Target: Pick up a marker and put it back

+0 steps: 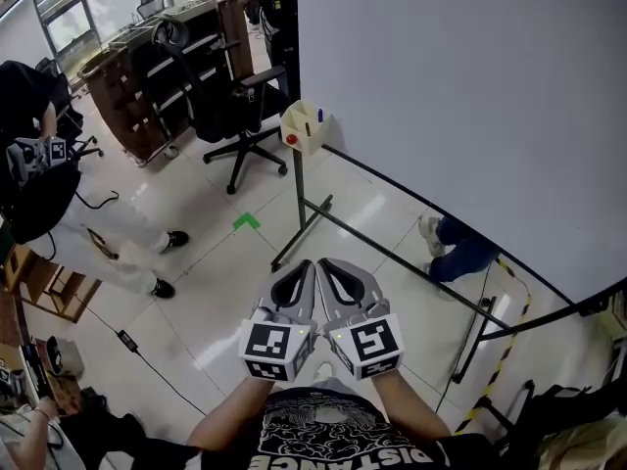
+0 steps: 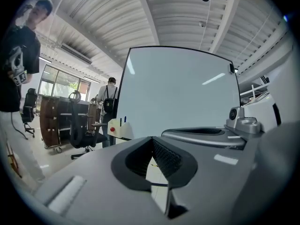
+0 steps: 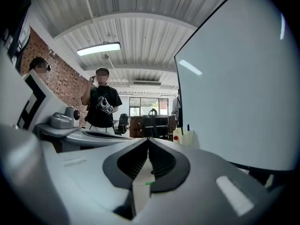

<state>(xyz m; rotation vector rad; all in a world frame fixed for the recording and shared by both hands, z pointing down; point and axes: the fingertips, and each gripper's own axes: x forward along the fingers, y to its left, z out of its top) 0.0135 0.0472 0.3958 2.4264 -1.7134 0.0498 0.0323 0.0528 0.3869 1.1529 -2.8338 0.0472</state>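
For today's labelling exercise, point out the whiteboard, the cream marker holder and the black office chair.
Whiteboard point(image 1: 460, 96), head view, middle of its white face.
Marker holder point(image 1: 310, 133), head view, its cream front wall.
Office chair point(image 1: 220, 116), head view, its black upholstered part.

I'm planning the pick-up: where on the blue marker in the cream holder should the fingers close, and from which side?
Take the blue marker by its exposed top end, the only part clear of the holder. It stands roughly upright with the whiteboard close beside it, so coming from above, or from the side away from the board, looks best.
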